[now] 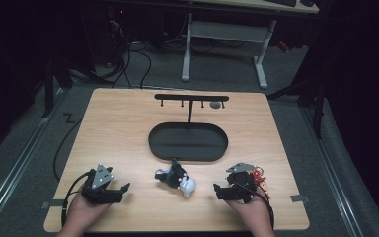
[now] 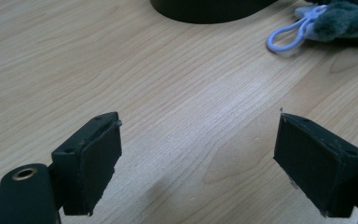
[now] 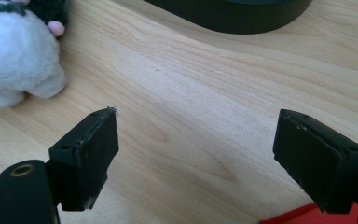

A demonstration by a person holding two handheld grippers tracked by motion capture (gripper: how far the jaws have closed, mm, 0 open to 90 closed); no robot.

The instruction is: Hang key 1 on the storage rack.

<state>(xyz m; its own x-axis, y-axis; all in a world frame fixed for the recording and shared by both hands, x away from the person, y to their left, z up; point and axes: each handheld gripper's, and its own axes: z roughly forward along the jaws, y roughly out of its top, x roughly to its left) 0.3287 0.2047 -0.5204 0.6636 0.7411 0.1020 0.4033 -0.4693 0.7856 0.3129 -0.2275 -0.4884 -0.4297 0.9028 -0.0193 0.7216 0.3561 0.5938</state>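
Black hand-held gripper [image 1: 124, 188] with grey 3-cornered plate

Between your left gripper's [image 2: 198, 158] spread fingers lies bare wood; the grey plush keychain toy [image 2: 340, 21] sits ahead, rightwards. Beyond your right gripper's [image 3: 196, 158] fingers, the black oval tray [image 3: 242, 18] blocks.

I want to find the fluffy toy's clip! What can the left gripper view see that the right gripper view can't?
The left gripper view alone has the toy's pale blue clip loop and its grey fur. The right gripper view alone has the toy's white fluffy part, a pink spot and something red at the bottom edge. Both share the wooden table, the black oval tray and a pair of open black jaws with nothing between them.
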